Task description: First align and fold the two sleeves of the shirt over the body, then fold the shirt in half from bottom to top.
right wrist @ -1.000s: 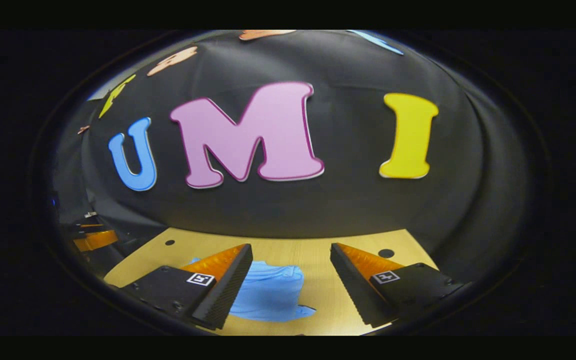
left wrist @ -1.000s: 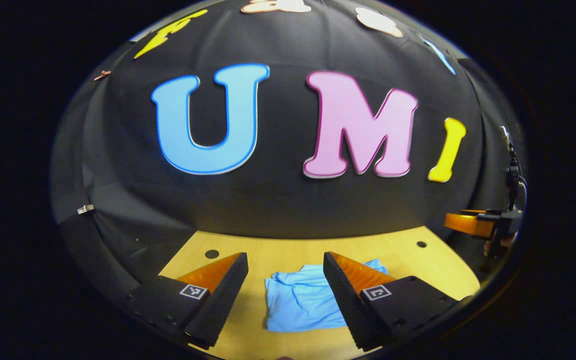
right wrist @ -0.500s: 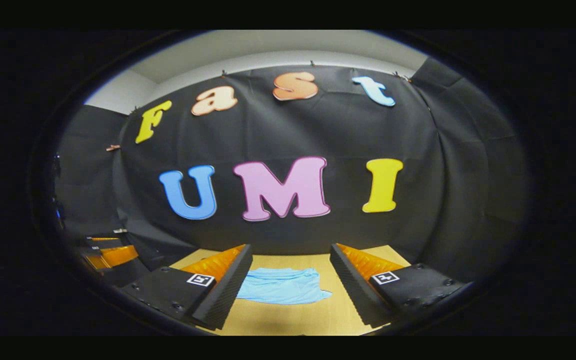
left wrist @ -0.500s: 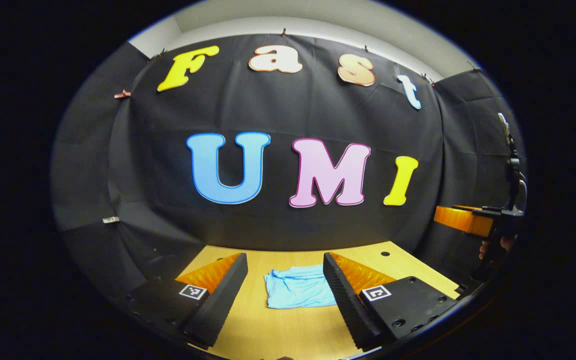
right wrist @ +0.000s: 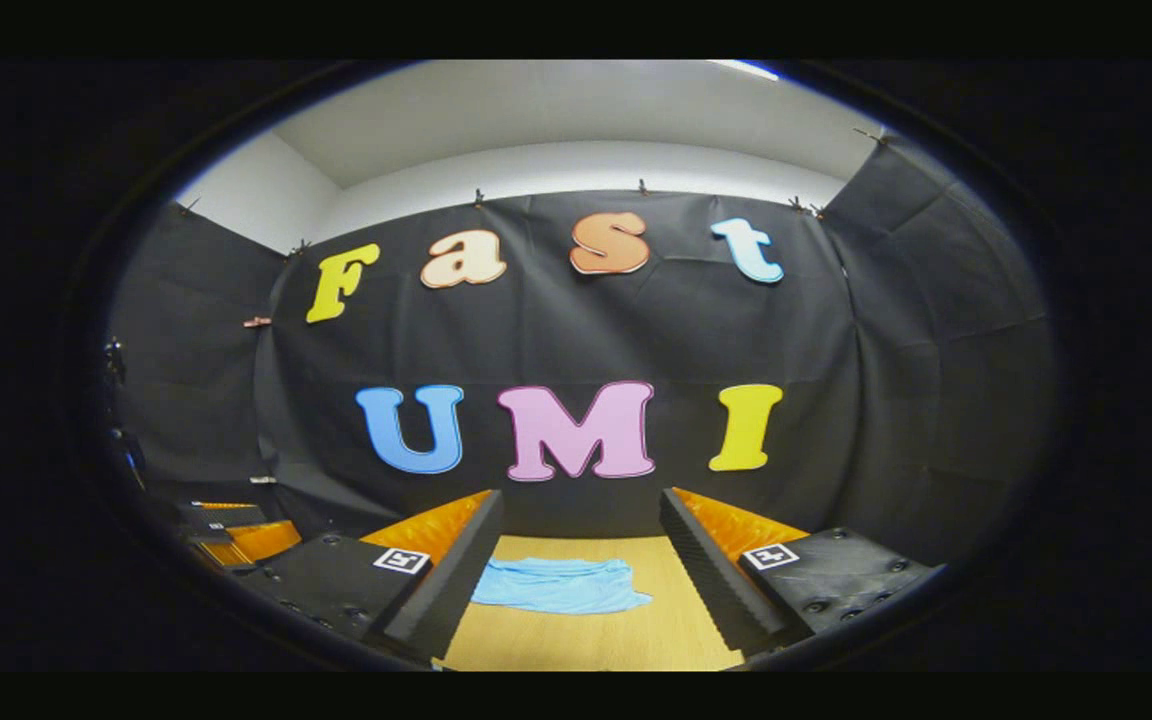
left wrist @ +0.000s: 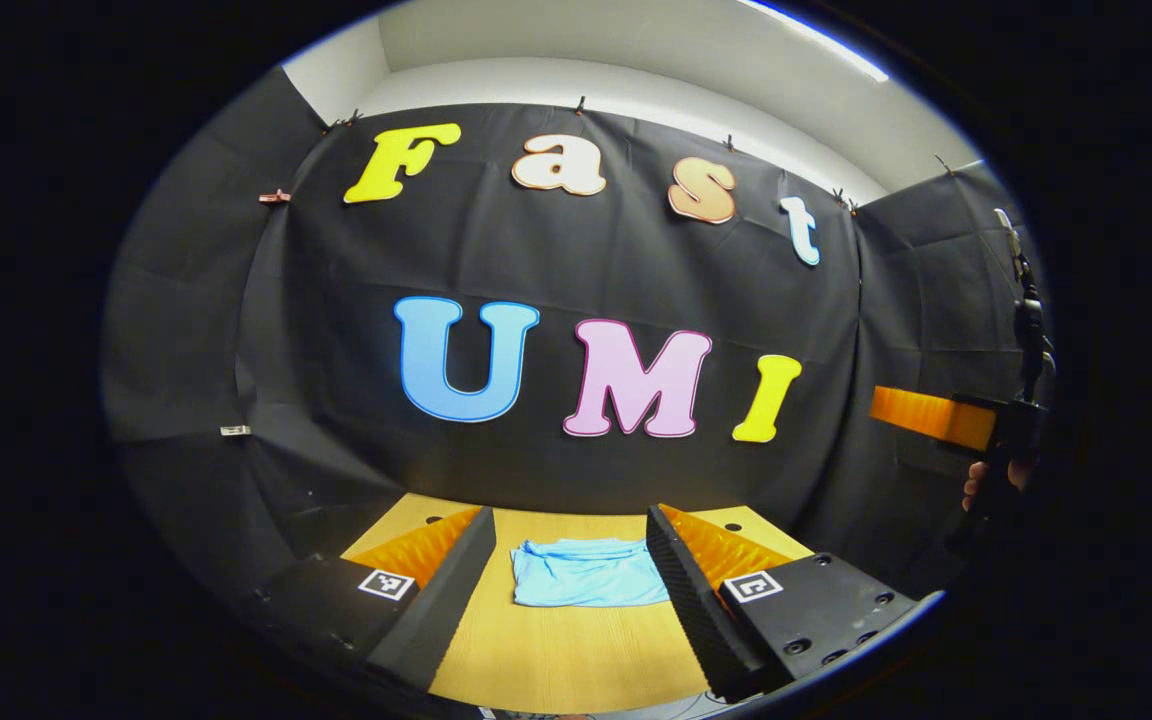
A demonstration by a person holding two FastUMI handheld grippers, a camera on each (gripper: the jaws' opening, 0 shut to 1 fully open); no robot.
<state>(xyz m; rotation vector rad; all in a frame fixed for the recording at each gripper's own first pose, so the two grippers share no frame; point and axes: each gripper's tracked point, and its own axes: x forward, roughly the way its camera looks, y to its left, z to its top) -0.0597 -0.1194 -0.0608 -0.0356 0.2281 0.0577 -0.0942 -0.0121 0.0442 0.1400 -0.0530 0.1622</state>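
Observation:
A light blue shirt lies folded into a small flat bundle on the wooden table. In the left gripper view it rests ahead of my left gripper, whose fingers stand wide apart and hold nothing. The same shirt shows in the right gripper view, beyond and slightly left of my right gripper, which is also open with nothing between its fingers. Both grippers are held above and back from the shirt, apart from it. The right gripper and the hand holding it appear at the right edge of the left gripper view.
Black cloth walls close the booth behind and at both sides of the table. The left gripper appears low at the left in the right gripper view. Small round holes mark the far corners of the tabletop.
Both grippers have pulled back and up from the shirt, so it looks smaller and farther off. More of the wall and ceiling has come into view. The shirt has stayed folded in place.

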